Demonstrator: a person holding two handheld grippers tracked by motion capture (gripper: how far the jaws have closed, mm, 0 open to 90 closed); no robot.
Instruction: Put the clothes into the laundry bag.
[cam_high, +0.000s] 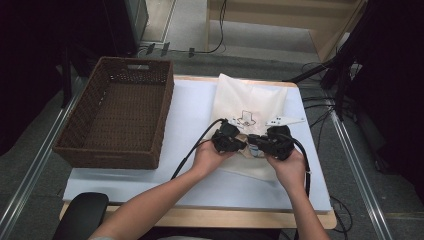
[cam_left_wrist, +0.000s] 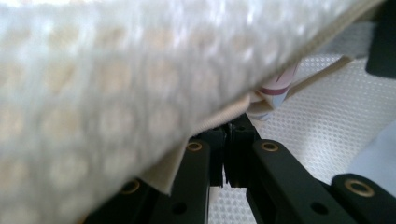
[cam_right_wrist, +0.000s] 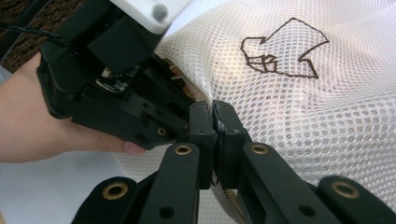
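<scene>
The mesh bag (cam_high: 248, 116) lies on the tabletop (cam_high: 190, 120) right of the wicker basket (cam_high: 120, 115). Both grippers' fingers (cam_right_wrist: 205, 126) pinch its near edge, probably the zipper hem. Soft, light; grip seams.

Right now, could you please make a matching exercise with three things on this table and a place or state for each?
Things:
1. brown woven basket
2. white mesh bag with an embroidered outline
3. left gripper

States:
A. shut on the bag's near edge
B. lying flat in the table's middle, under both grippers
C. standing on the table's left side

Pairs: 1-C, 2-B, 3-A
</scene>
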